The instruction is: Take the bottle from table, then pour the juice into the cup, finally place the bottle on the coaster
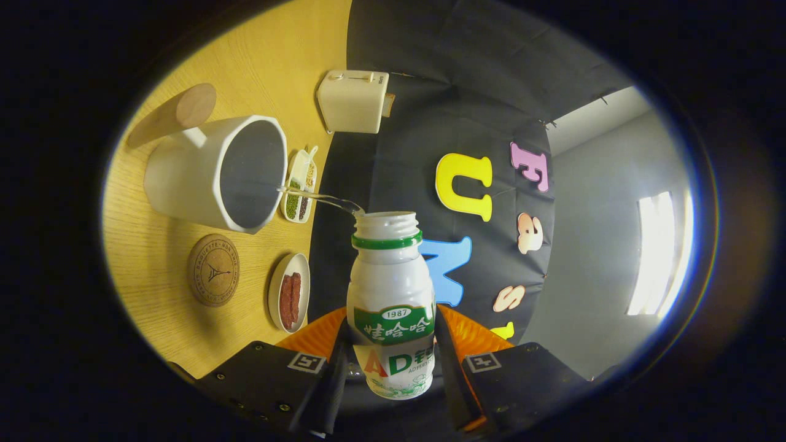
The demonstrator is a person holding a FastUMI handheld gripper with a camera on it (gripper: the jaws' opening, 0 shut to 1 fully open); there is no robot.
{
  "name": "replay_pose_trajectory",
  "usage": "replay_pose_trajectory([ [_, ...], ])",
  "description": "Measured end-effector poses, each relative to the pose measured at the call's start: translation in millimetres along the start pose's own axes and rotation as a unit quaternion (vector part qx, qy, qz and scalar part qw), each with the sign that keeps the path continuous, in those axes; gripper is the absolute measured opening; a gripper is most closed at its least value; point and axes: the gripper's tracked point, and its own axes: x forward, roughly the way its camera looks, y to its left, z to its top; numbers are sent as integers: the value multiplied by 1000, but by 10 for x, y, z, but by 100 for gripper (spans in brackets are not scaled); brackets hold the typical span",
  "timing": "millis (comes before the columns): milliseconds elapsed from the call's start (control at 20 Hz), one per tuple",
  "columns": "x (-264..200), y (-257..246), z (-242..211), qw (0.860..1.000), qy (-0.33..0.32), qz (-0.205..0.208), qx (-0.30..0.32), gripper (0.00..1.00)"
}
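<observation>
My gripper (391,362) is shut on a small white bottle (390,288) with a green neck ring and a green label; both fingers press its lower body. The bottle is uncapped and tipped sideways toward the white faceted cup (202,175). A thin clear stream (319,196) runs from the bottle's mouth into the cup's open top. The round brown coaster (213,270) lies flat on the wooden table (159,307), right beside the cup and apart from it.
A small oval dish with red-brown strips (290,292) sits near the coaster. A narrow tray of green and dark beans (299,187) lies beyond the cup. A cream box (353,101) stands at the table's back, and a wooden cylinder (184,110) lies past the cup.
</observation>
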Motion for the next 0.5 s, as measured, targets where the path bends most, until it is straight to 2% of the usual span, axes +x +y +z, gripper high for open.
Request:
replay_pose_trajectory([
  [500,-3,-12,8,1000,-2,-4,-14,68],
])
